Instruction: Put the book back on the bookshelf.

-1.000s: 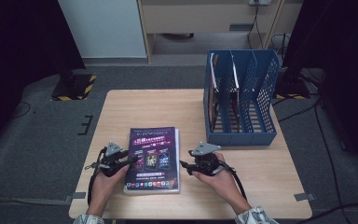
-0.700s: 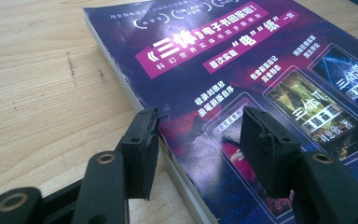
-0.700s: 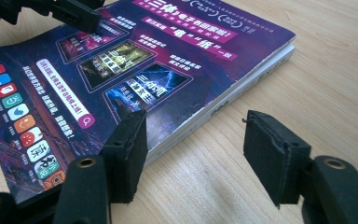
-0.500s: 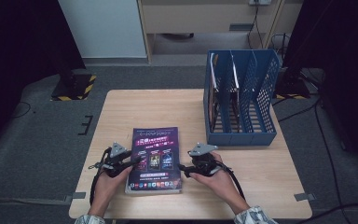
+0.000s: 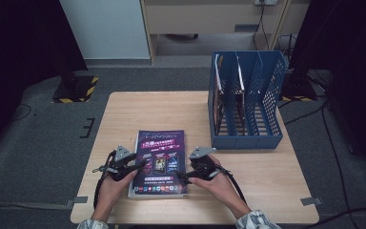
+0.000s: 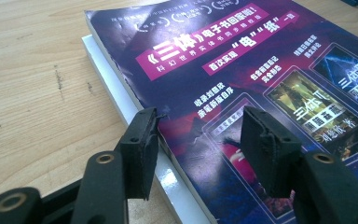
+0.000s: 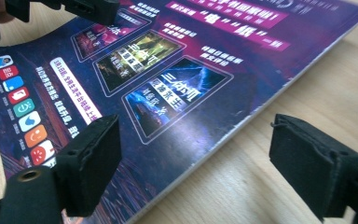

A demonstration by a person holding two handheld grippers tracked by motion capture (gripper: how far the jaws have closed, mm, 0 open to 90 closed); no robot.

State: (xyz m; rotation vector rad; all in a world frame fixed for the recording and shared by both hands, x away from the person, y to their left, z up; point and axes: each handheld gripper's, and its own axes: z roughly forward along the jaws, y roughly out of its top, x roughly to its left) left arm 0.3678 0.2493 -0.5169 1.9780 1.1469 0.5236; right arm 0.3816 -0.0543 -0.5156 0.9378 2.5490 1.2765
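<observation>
At the near edge of the bench, the purple magazine lies flat on top of a white booklet, and that stack is your first risk. Your left claw stands spread across the magazine's left edge, one pad off the cover, the other over it, pressing nothing. Close there and you may pinch only the top cover, or catch the white booklet with it and drag both. Your right claw has just been opening and stands wide astride the right edge, one pad above the cover, the other over bare wood, with nothing gripped. A shallow bite on that thin edge could slip, letting the glossy magazine sag or slide. Further right, the blue file rack already holds items in its left slots; a floppy magazine might snag a divider.
</observation>
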